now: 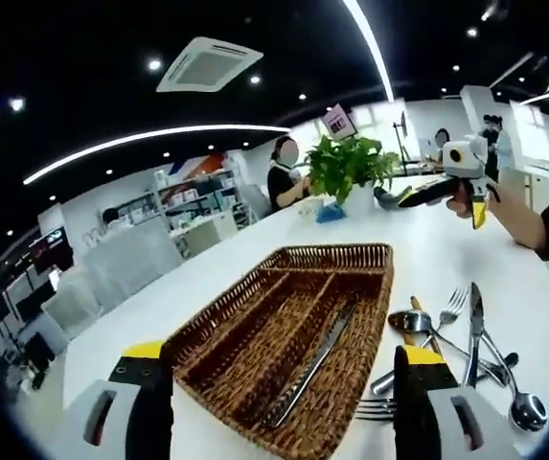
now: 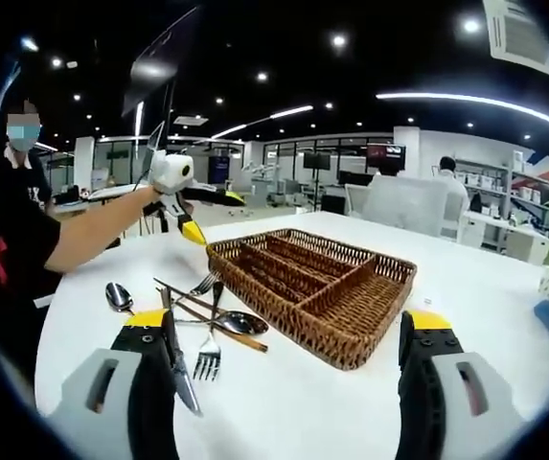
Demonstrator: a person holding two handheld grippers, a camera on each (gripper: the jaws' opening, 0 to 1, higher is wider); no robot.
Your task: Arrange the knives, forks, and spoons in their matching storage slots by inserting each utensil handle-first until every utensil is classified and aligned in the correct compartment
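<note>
We hold one gripper in each hand, up above a white table, and both look down at the job. Our left gripper has its two jaws spread wide apart with nothing between them, and our right gripper is wide and empty too, so we think they are ready to pick something up. In the left gripper view the right gripper shows far off, held up in a hand near a green plant. The brown woven tray sits in the middle of the table, and it has long slots side by side so each kind of tool can have its own place. One long knife already lies in one slot in the left gripper view, flat along the slot, but we cannot tell which end is its handle. The other tools lie in a messy pile on the table just beside the tray, crossing over each other: a fork, some spoons and another knife. They are close to the tray, so it is a short trip for each one. We think most of the sorting is not yet done, and the crossed tools may be tricky to pick one at a time
</note>
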